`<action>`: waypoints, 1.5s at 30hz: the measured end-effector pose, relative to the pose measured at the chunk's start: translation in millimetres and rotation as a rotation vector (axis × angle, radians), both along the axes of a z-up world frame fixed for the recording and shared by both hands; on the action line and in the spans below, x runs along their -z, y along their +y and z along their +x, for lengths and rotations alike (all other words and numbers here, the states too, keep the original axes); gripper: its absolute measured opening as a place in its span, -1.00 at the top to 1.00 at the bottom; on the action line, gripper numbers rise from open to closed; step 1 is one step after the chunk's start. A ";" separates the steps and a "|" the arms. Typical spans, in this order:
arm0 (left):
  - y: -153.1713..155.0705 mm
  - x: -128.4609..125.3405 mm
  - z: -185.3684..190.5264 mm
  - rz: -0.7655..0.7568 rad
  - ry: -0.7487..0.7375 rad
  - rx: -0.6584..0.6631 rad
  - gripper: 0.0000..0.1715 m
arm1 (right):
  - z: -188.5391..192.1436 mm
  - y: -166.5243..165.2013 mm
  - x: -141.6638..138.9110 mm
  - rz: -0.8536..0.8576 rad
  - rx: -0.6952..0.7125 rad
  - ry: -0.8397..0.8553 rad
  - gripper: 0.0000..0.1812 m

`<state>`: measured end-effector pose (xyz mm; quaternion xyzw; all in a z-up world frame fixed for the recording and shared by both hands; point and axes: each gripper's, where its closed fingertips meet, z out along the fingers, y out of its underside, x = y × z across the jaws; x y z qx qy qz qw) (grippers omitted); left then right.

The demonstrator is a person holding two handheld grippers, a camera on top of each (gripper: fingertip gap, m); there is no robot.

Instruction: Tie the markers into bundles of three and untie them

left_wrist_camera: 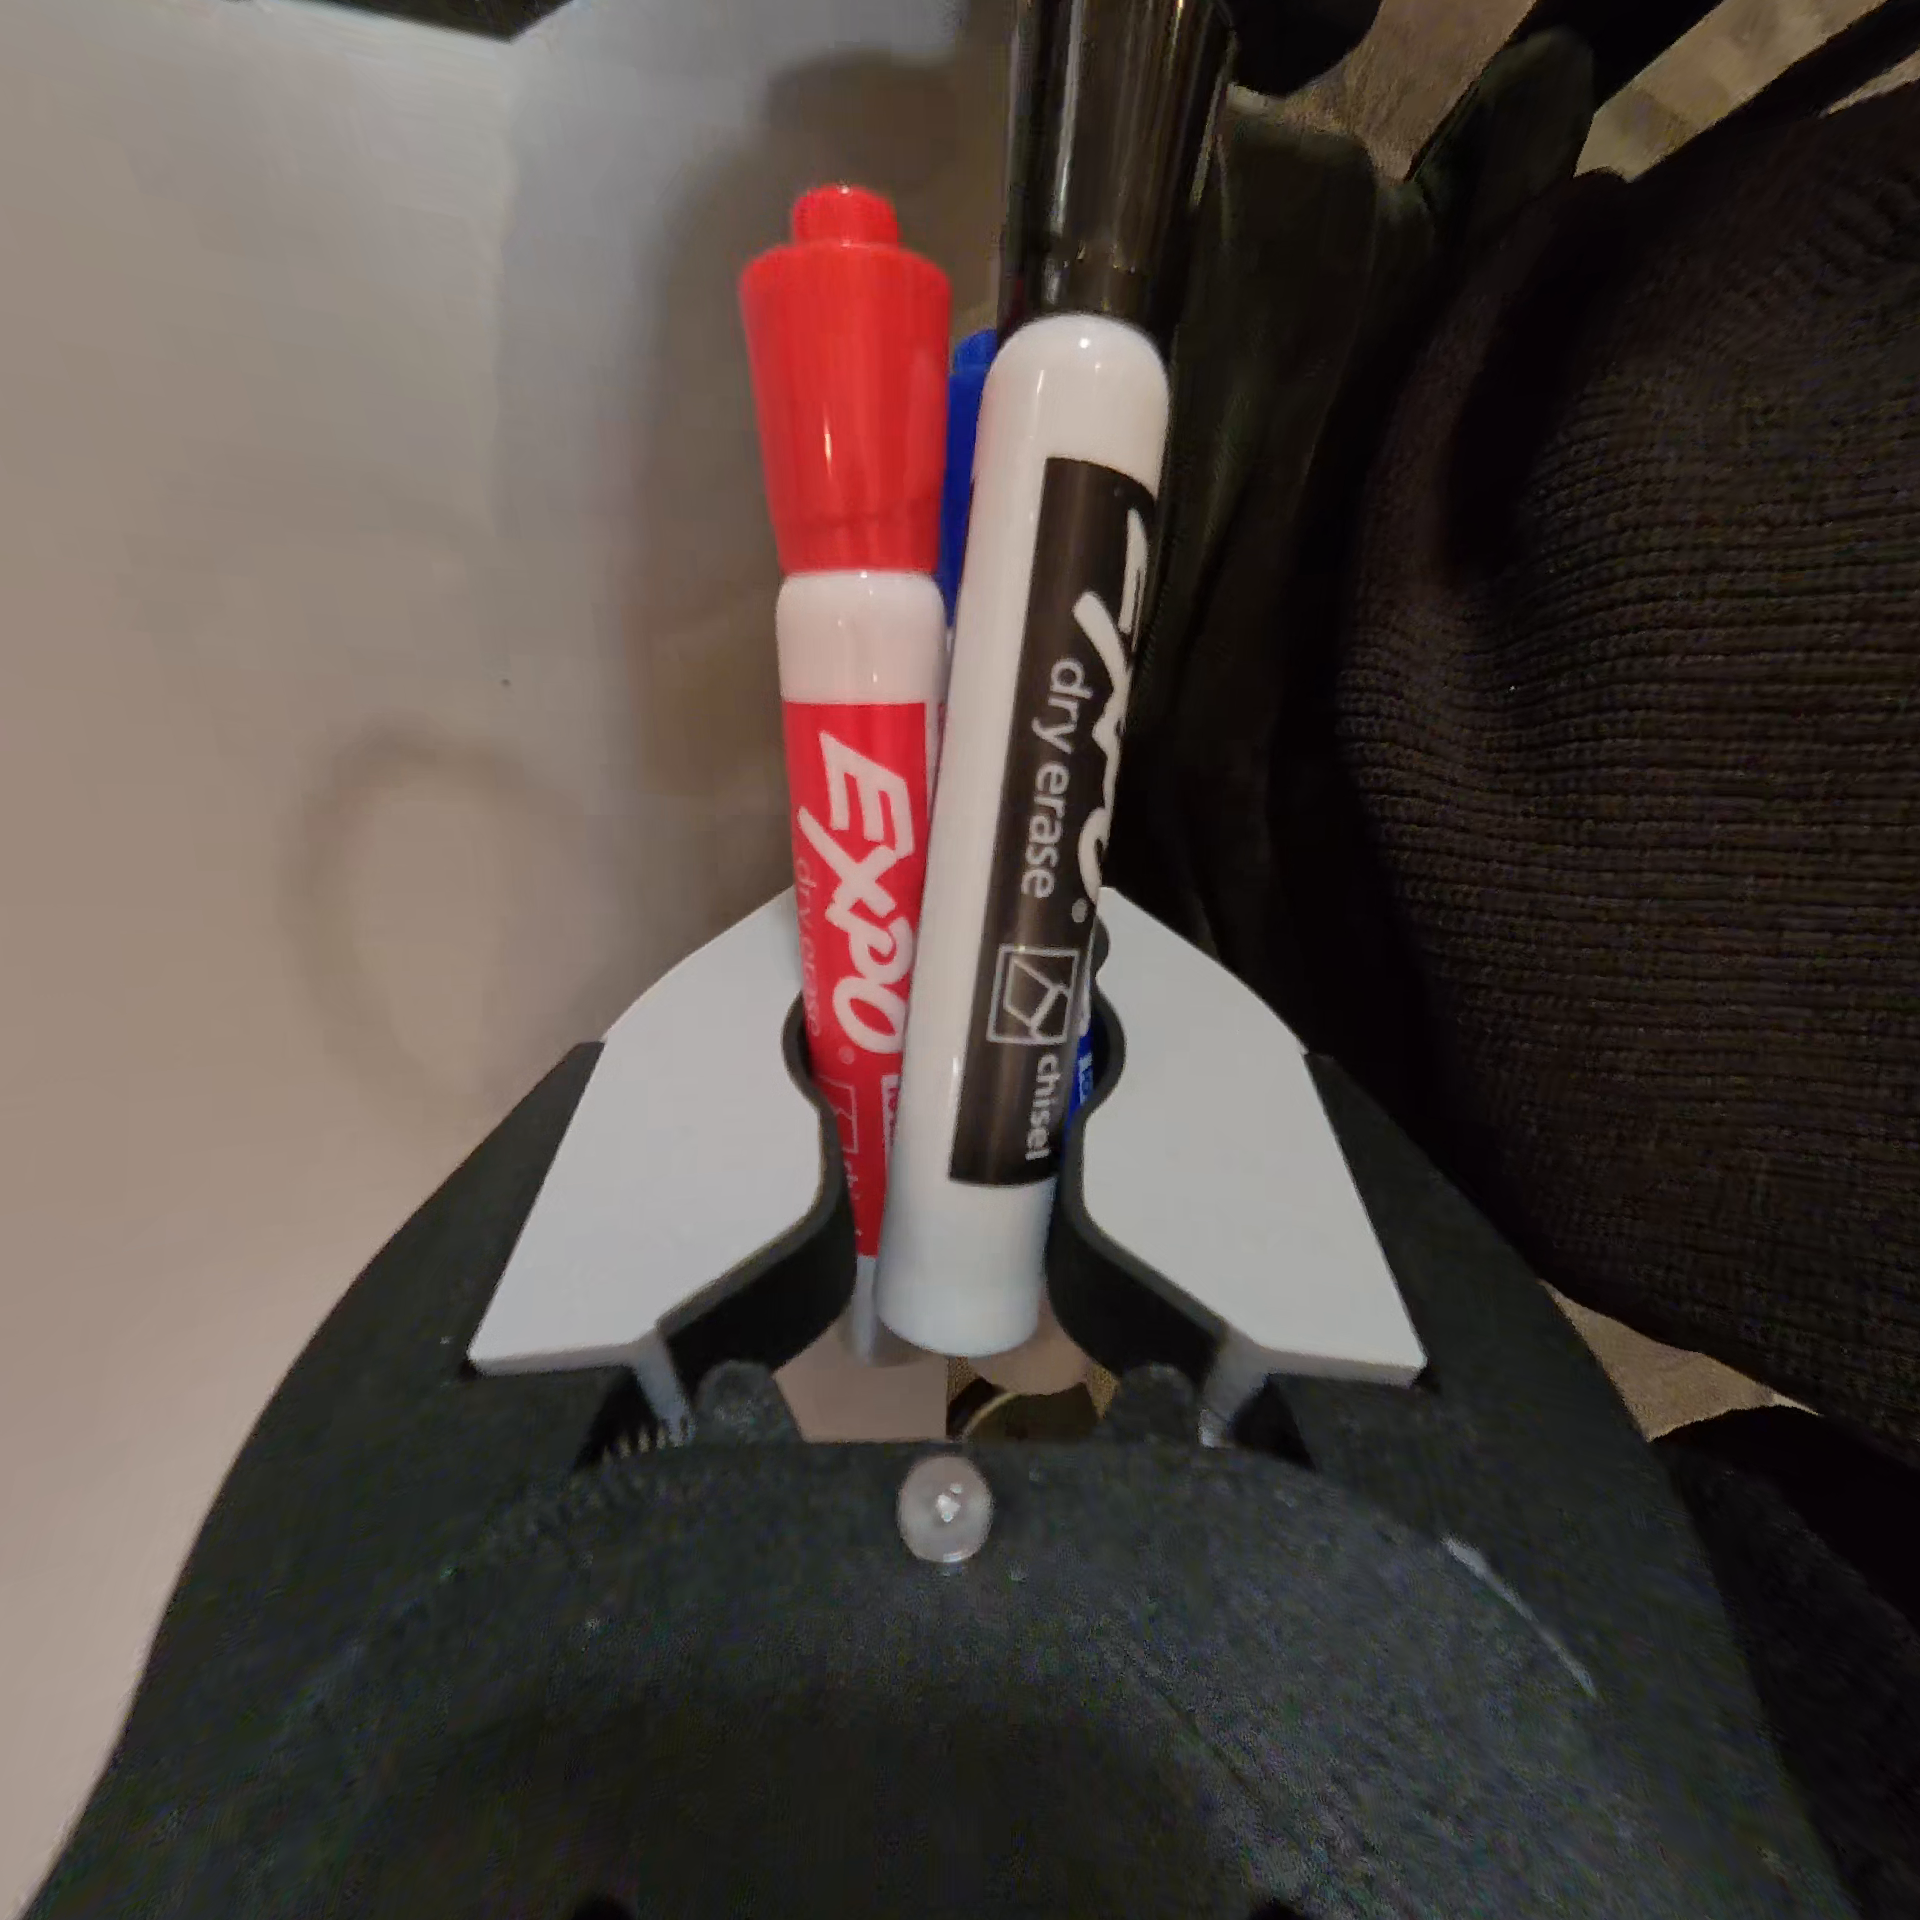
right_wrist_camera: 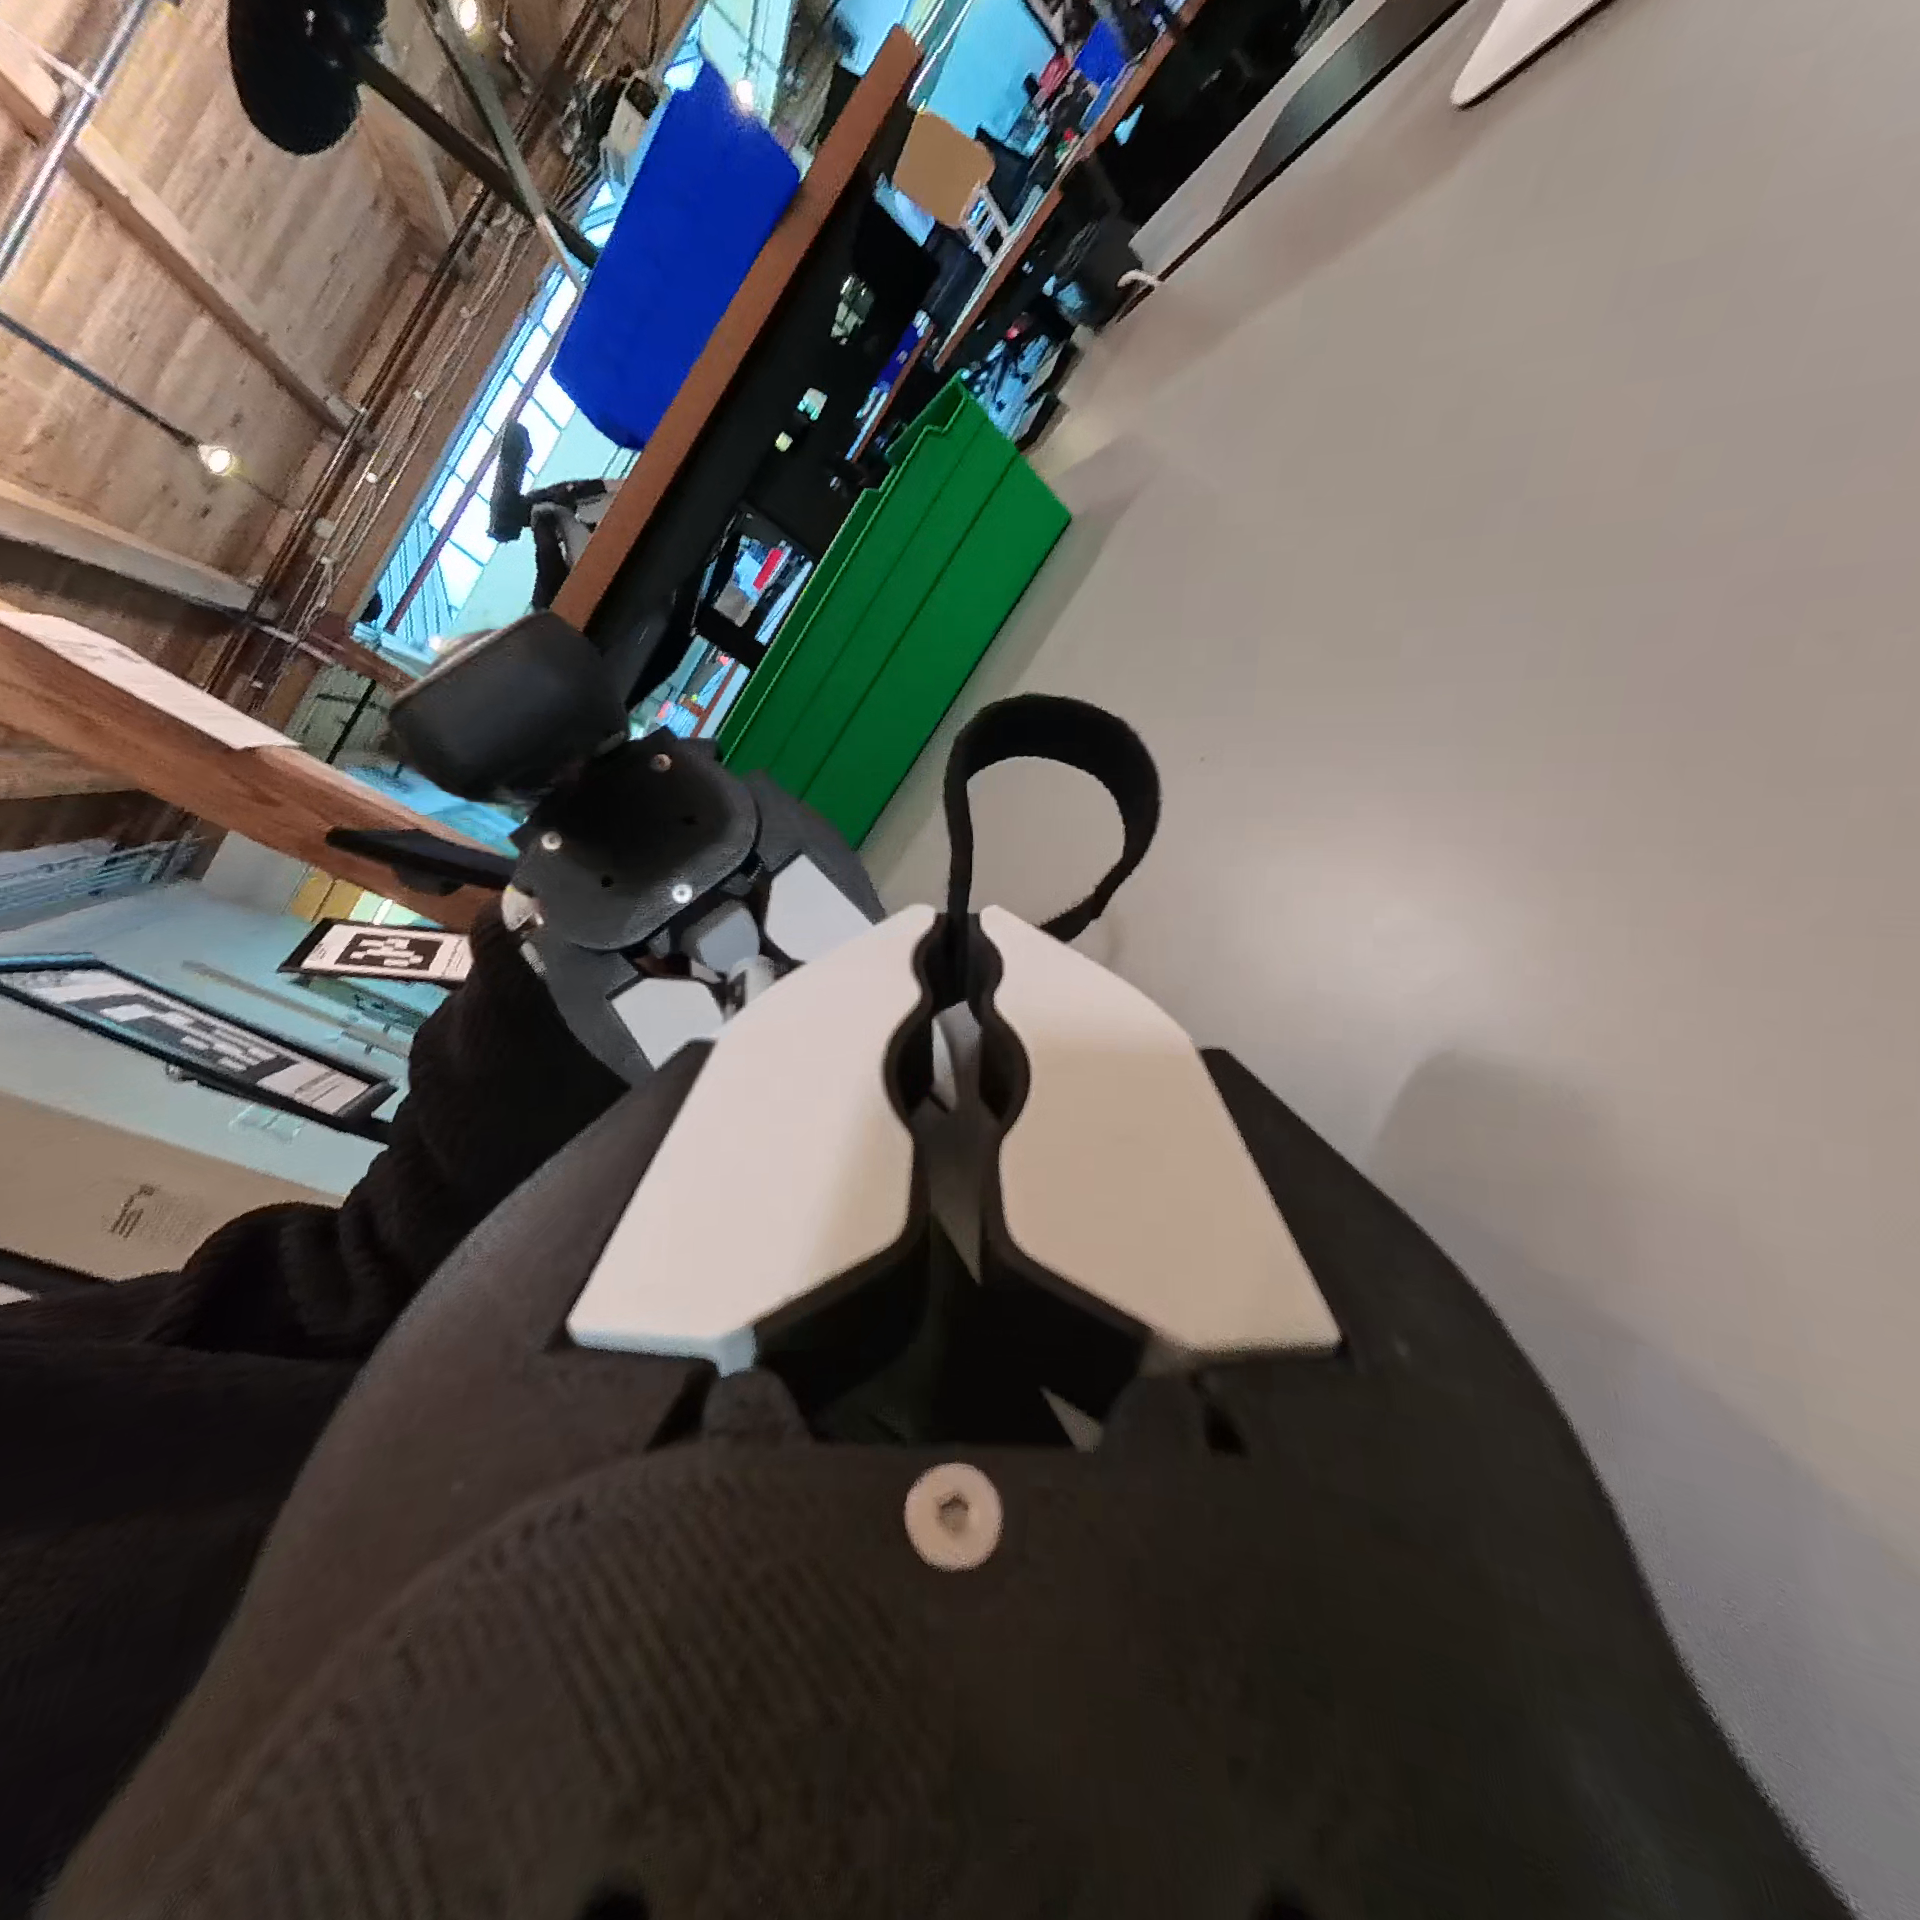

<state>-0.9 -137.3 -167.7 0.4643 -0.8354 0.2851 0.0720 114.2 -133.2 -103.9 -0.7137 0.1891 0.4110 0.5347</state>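
Black strap loop (right_wrist_camera: pixel 1049 800), frame centre, pinched by closed right gripper (right_wrist_camera: pixel 961 961); left gripper (left_wrist_camera: pixel 951 1049) clamps three markers (left_wrist_camera: pixel 997 790). Uneven marker ends risk one slipping during looping.

My left wrist view was dim and warm, with glare streaks on the red marker's cap (left_wrist_camera: pixel 847 384) and soft blur at the frame edges. My right wrist view was brighter: daylight came through far windows (right_wrist_camera: pixel 488 457), and wide-angle bending curved the tabletop (right_wrist_camera: pixel 1507 727).
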 end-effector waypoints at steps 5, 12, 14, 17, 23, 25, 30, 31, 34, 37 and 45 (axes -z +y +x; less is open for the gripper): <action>21.1 -8.1 2.7 -0.020 -0.039 -0.090 0.48 | 18.5 -1.8 8.1 -0.040 0.113 0.033 0.97; 50.8 -15.3 22.7 0.011 -0.110 -0.265 0.47 | 24.3 -11.8 0.1 0.040 0.398 0.159 0.97; 53.5 -19.4 30.1 0.030 -0.165 -0.273 0.47 | 5.7 -8.3 1.7 0.036 0.387 0.169 0.97; 51.7 -23.2 38.3 0.005 -0.191 -0.304 0.47 | -23.0 4.0 7.9 0.011 0.354 0.152 0.97; 51.6 -21.2 53.3 -0.008 -0.188 -0.399 0.47 | -42.9 26.0 21.9 -0.024 0.342 0.215 0.97; 52.5 -21.4 57.8 -0.012 -0.191 -0.434 0.47 | -46.0 28.3 23.0 -0.018 0.320 0.253 0.97; 52.2 -19.4 66.0 -0.029 -0.188 -0.499 0.47 | -44.6 30.2 20.2 0.005 0.289 0.351 0.97; 52.1 -18.9 67.9 -0.030 -0.186 -0.513 0.47 | -44.8 30.4 20.7 0.000 0.283 0.356 0.97; 49.9 -15.7 70.6 -0.008 -0.187 -0.514 0.47 | -43.7 29.6 22.6 -0.017 0.287 0.355 0.97; 45.8 -10.7 69.8 -0.007 -0.161 -0.510 0.47 | -42.1 29.1 25.8 -0.046 0.282 0.362 0.97; 39.9 6.9 69.4 0.041 -0.104 -0.514 0.47 | -40.8 26.9 39.5 -0.141 0.276 0.335 0.97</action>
